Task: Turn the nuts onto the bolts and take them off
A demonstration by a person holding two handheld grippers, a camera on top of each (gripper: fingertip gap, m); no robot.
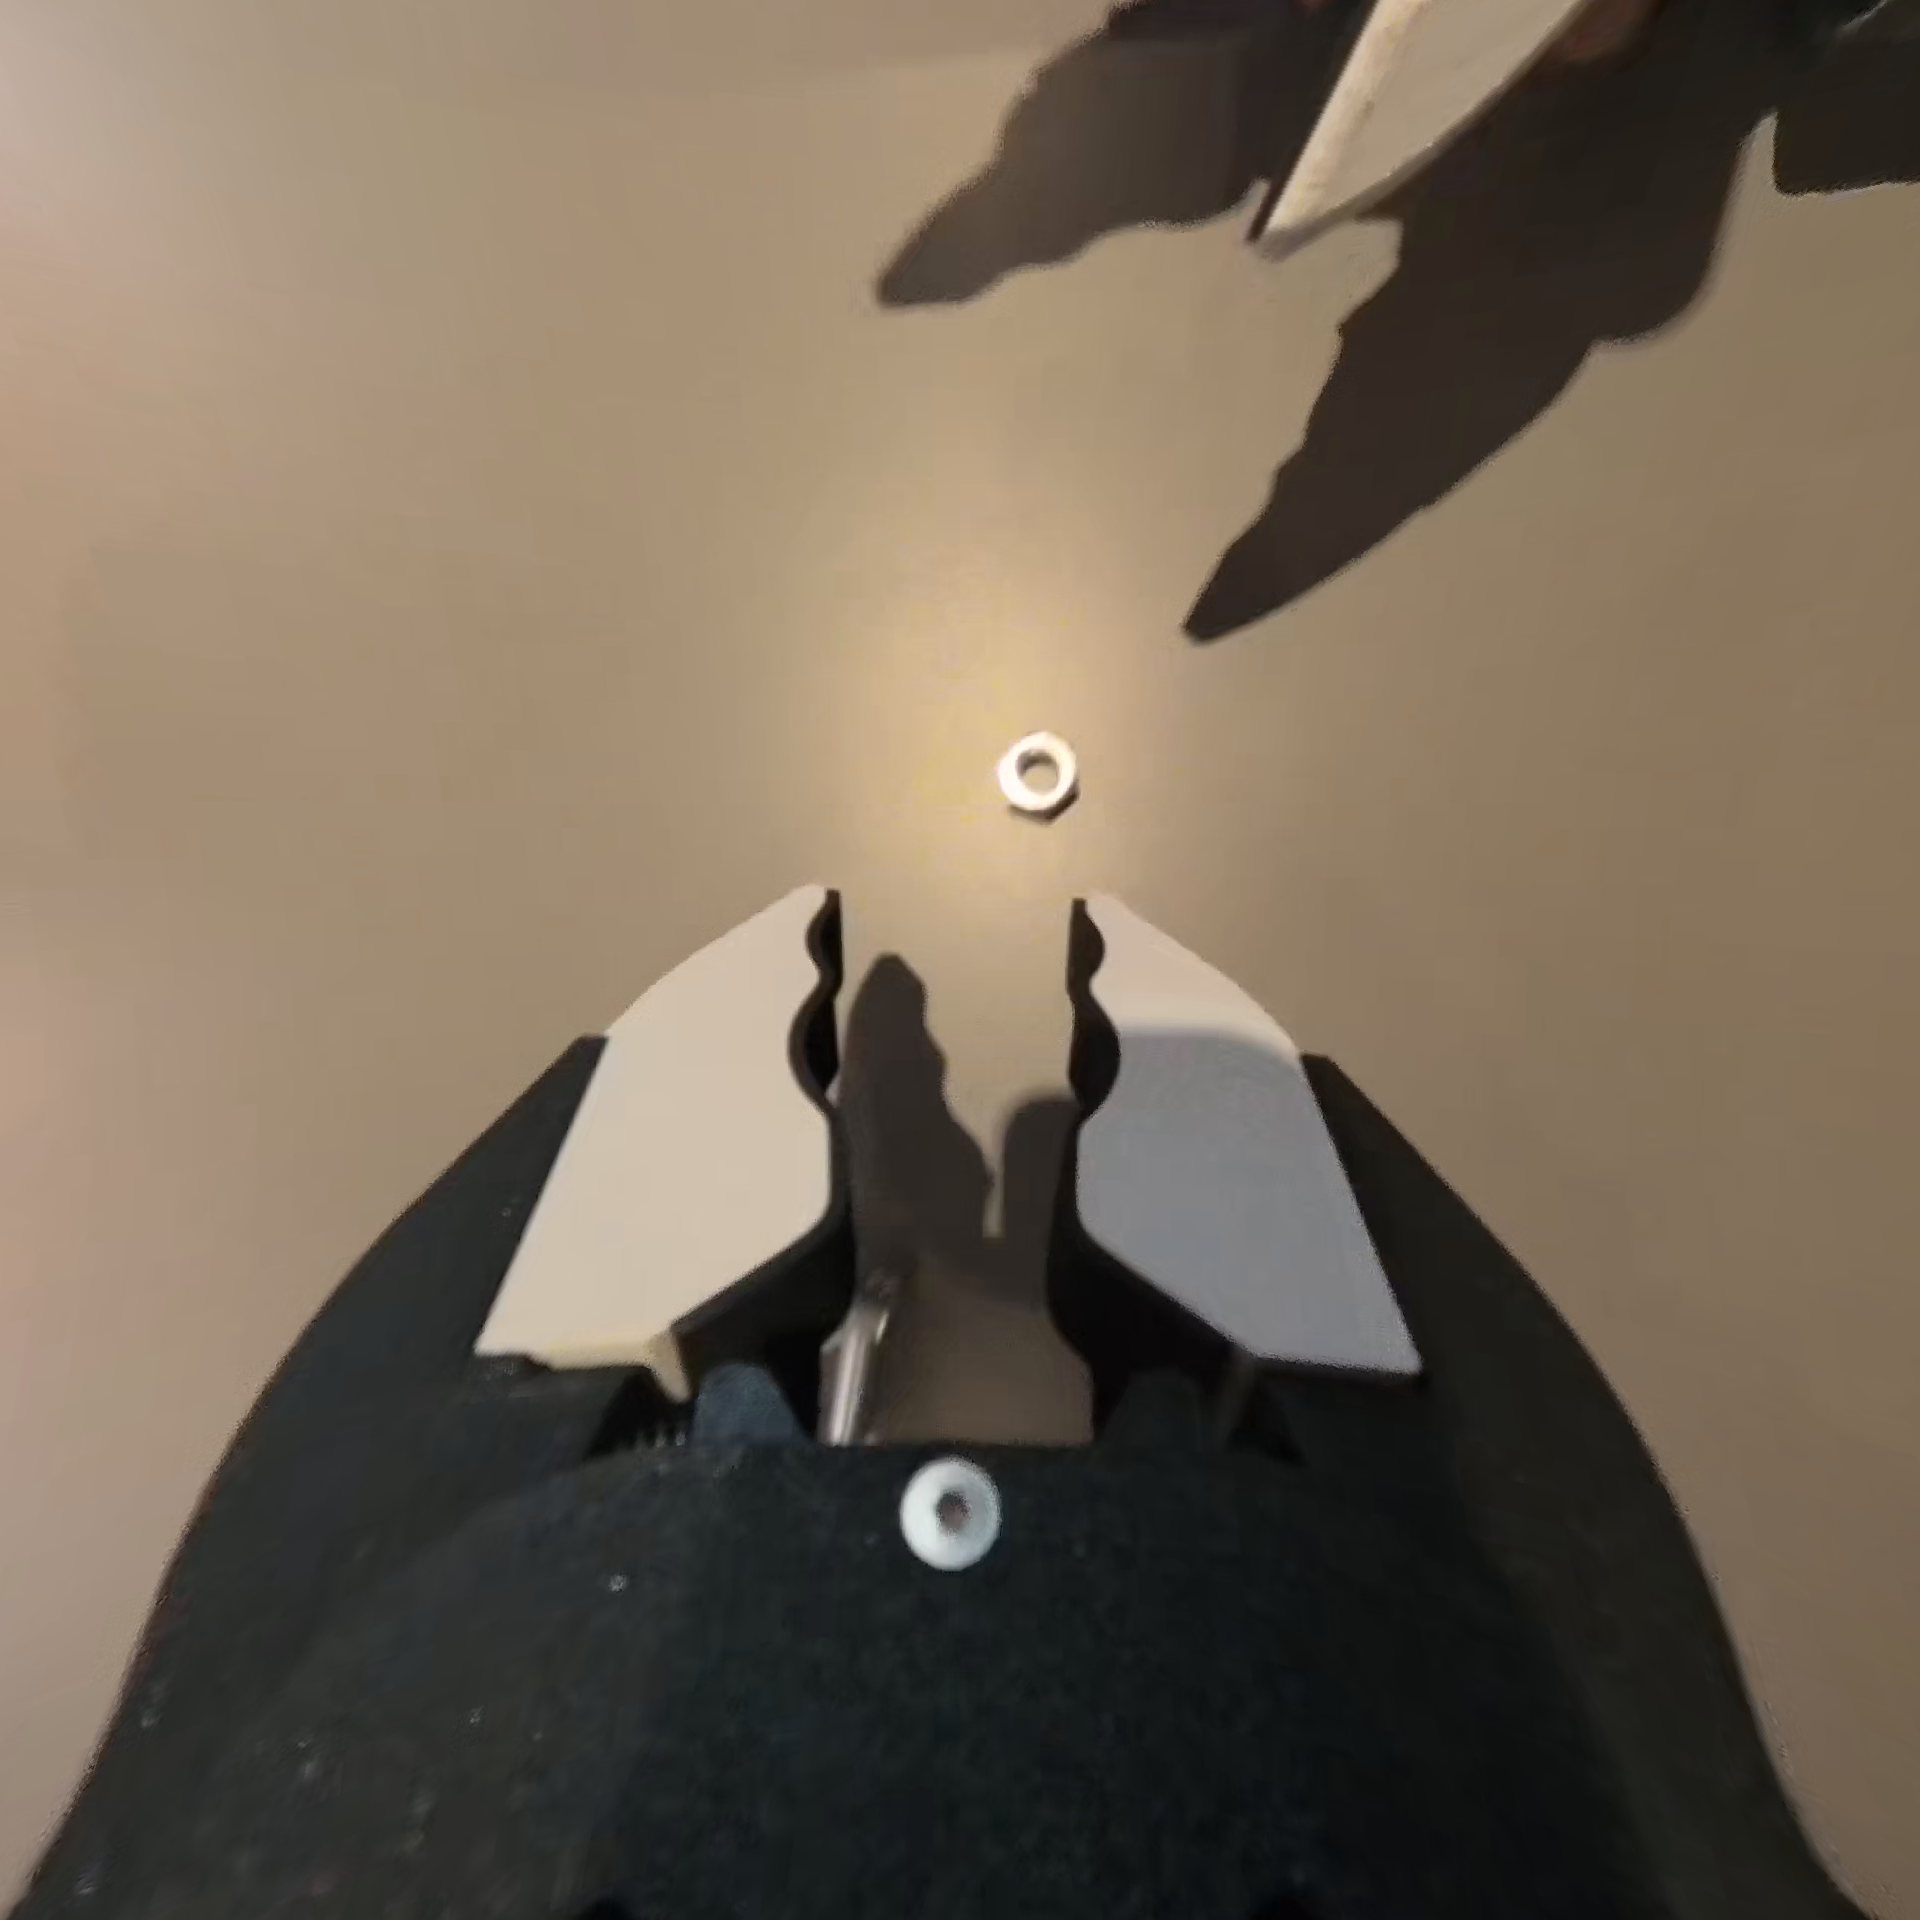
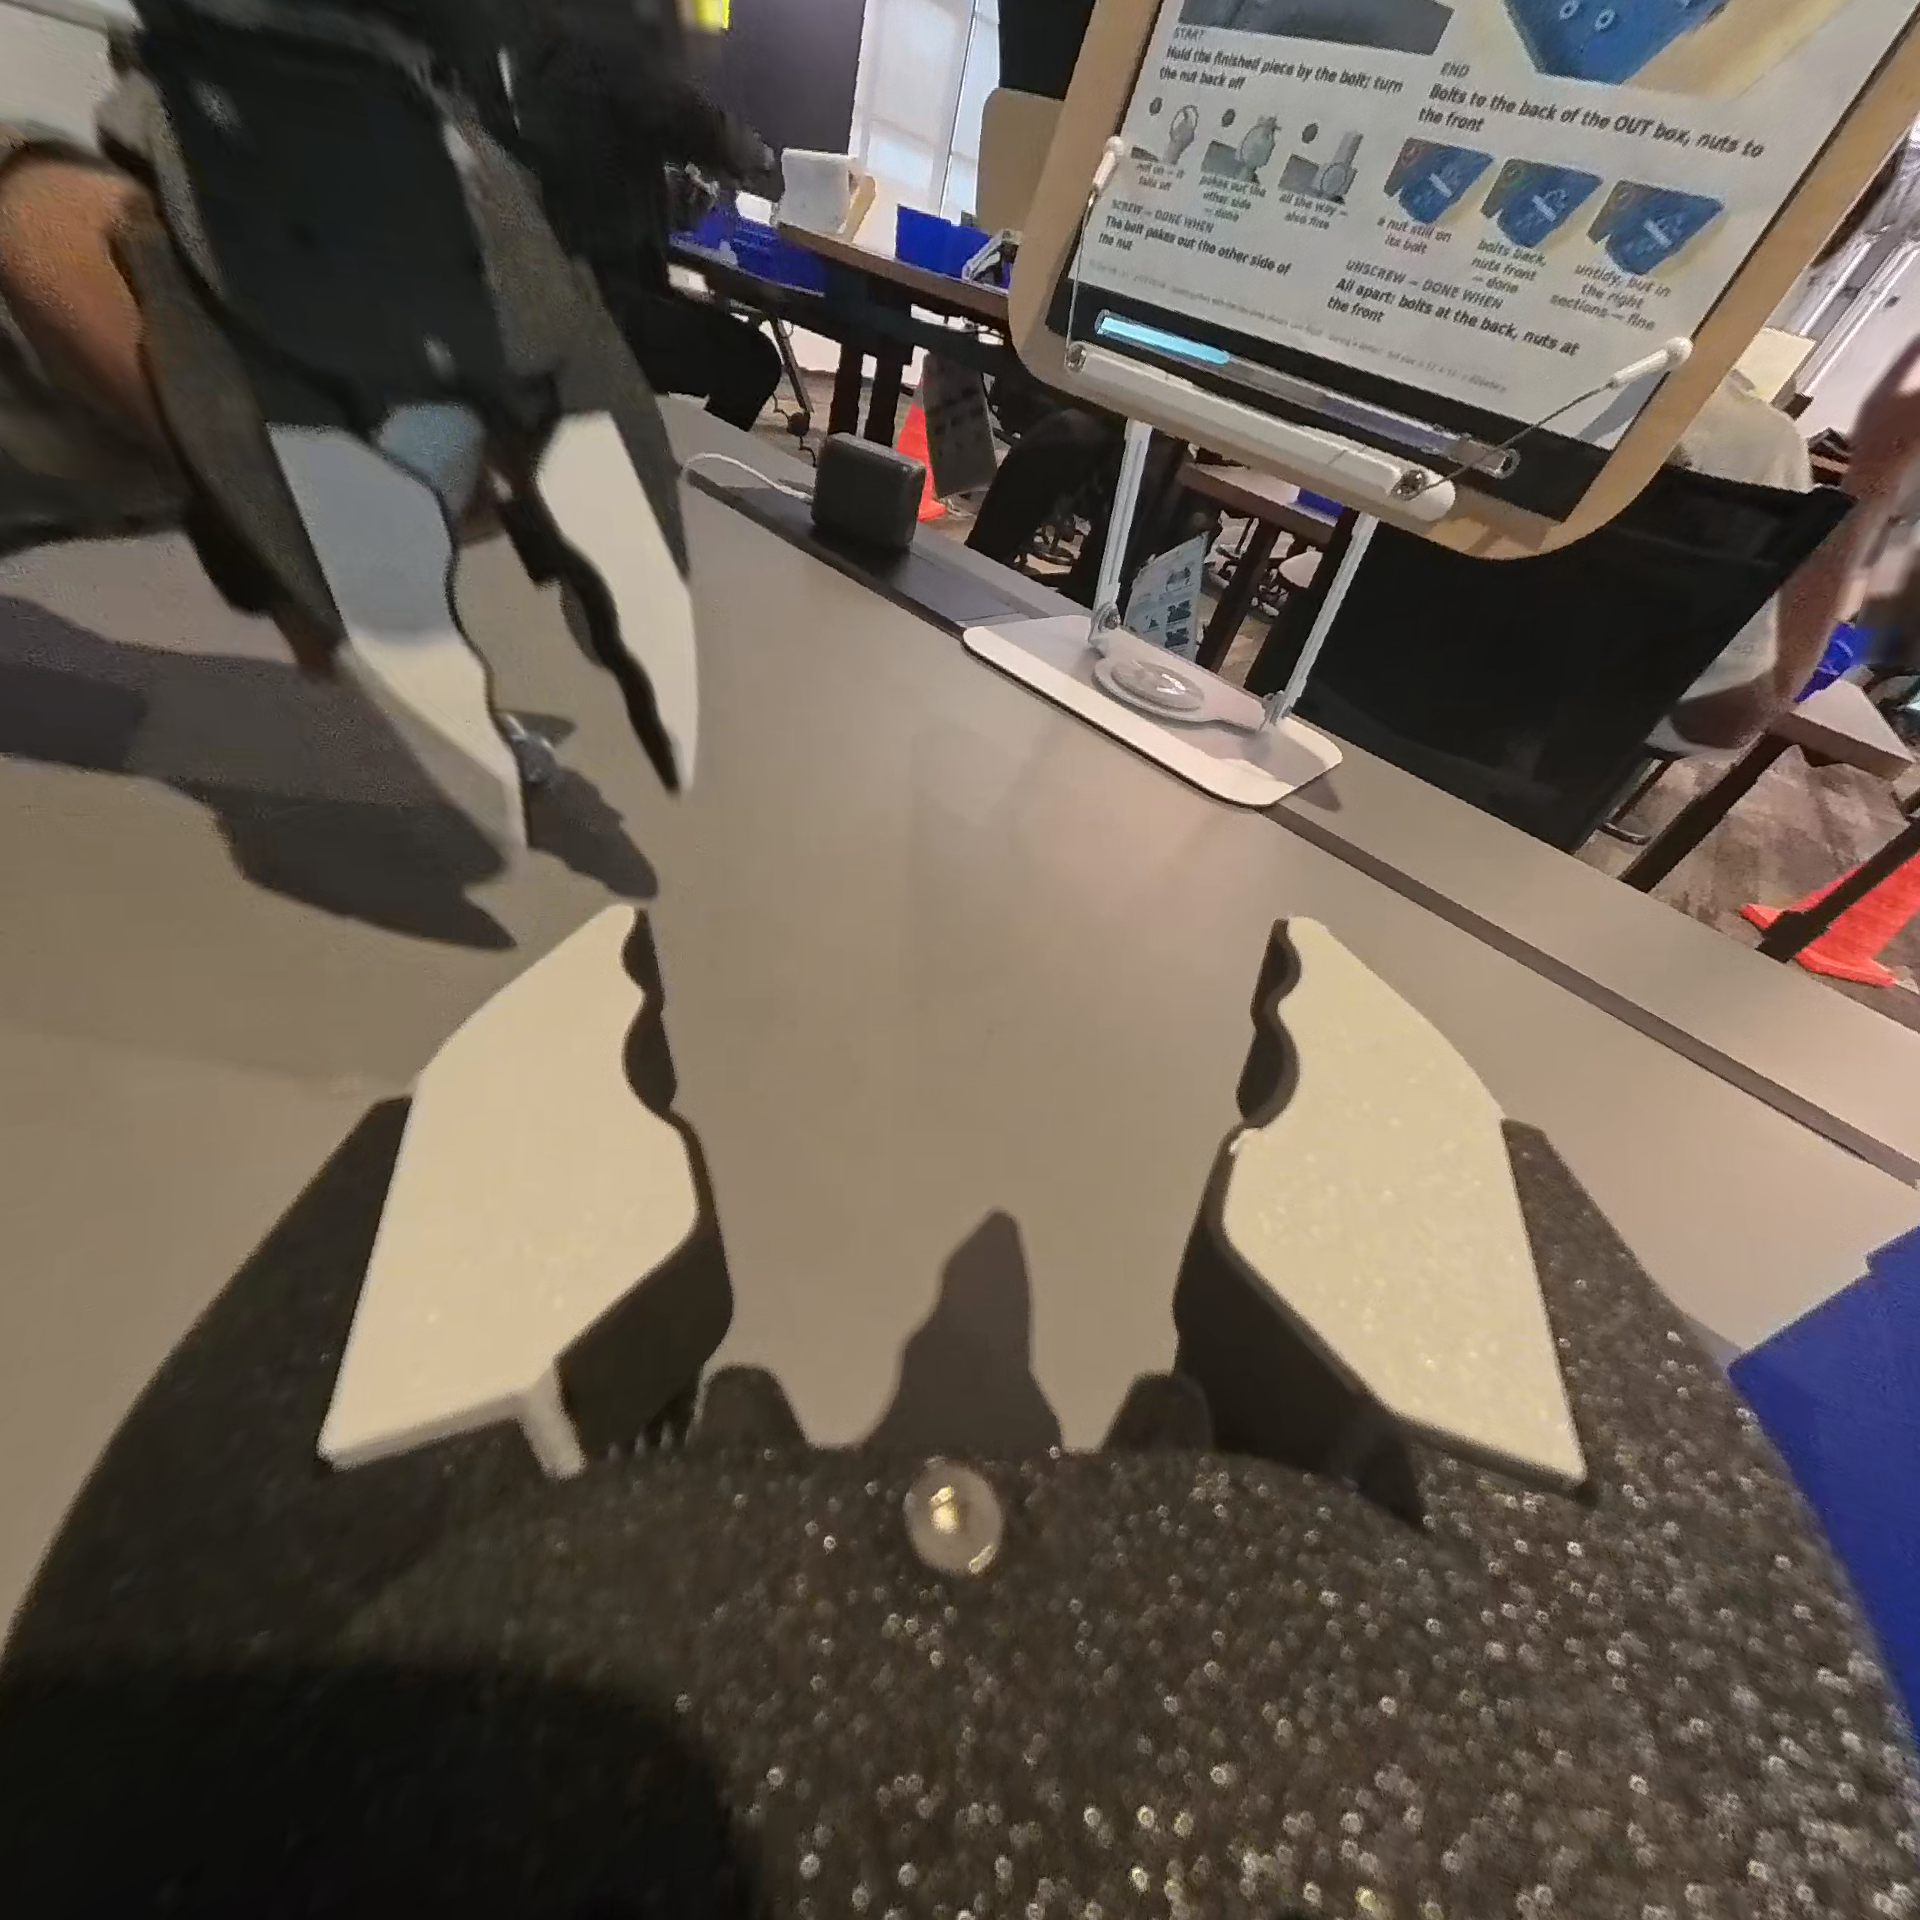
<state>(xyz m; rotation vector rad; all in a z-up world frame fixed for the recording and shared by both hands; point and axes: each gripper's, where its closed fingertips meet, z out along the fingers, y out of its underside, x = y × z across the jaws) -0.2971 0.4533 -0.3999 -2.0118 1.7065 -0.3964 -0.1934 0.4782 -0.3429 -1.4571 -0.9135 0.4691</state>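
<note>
A small silver nut (image 1: 1039, 774) lies flat on the tan table (image 1: 416, 520), just beyond my left gripper's tips. My left gripper (image 1: 954, 906) points down at the table, jaws apart and nothing between the tips. A metal bolt (image 1: 860, 1340) shows low between its finger bases; I cannot tell whether it rests on the table. My right gripper (image 2: 956, 935) is open and empty over bare table. One of its white fingers (image 1: 1351, 135) shows at the top right of the left wrist view. The left gripper (image 2: 592, 821) shows at the upper left of the right wrist view, with the bolt (image 2: 535, 753) by its fingers.
An instruction board (image 2: 1455, 208) stands on a white base (image 2: 1288, 753) at the table's far edge. A small black box (image 2: 868, 504) sits on a dark strip there. A blue bin (image 2: 1839, 1455) is at the right edge. A hand (image 2: 62, 270) holds the left gripper. It is some 5 centimetres from my left tips to the small silver nut (image 1: 1039, 774).
</note>
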